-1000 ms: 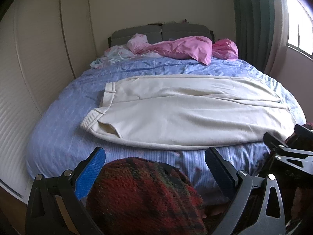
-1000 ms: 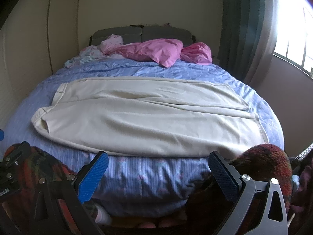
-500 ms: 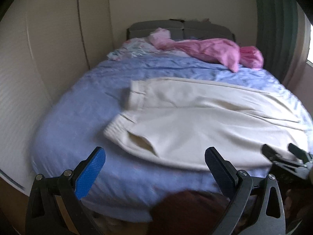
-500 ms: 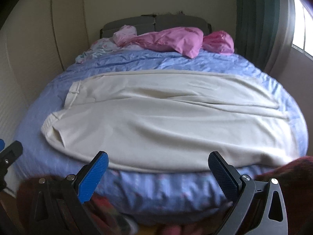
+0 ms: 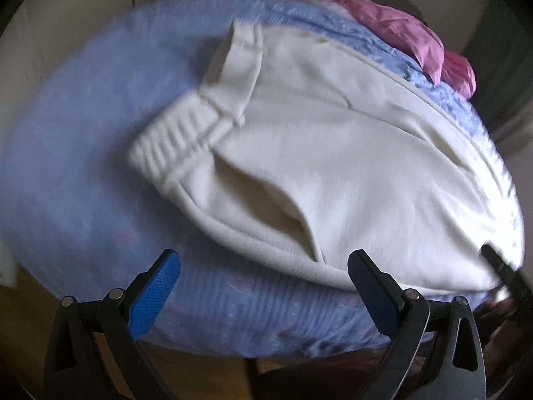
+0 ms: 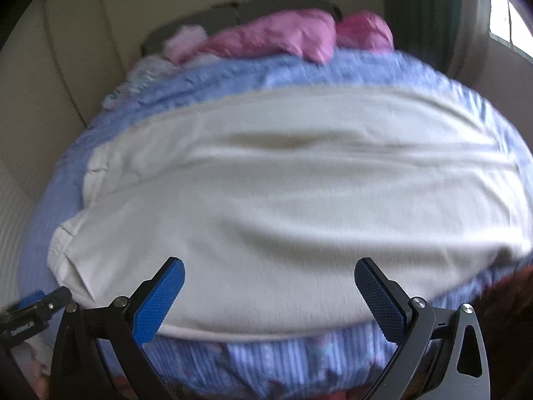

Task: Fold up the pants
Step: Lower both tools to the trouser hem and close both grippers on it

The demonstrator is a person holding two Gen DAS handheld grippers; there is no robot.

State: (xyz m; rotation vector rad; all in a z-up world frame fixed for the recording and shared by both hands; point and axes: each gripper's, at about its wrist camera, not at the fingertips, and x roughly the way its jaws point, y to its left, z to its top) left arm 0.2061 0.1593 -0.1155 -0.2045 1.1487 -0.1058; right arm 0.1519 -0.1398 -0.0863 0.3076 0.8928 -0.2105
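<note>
Bedding in blue (image 6: 233, 76) fills most of what I see, with a pink cover (image 6: 276, 38) bunched at the far end. Cream pants (image 6: 283, 183) lie flat across it, waistband (image 5: 173, 140) to the left, legs running right, near edge close to the bed's near side. Both views are blurred. My left gripper (image 5: 263, 286) hangs just short of the pocket corner, fingers spread, holding nothing. My right gripper (image 6: 269, 291) hovers at the near hem, fingers spread too.
</note>
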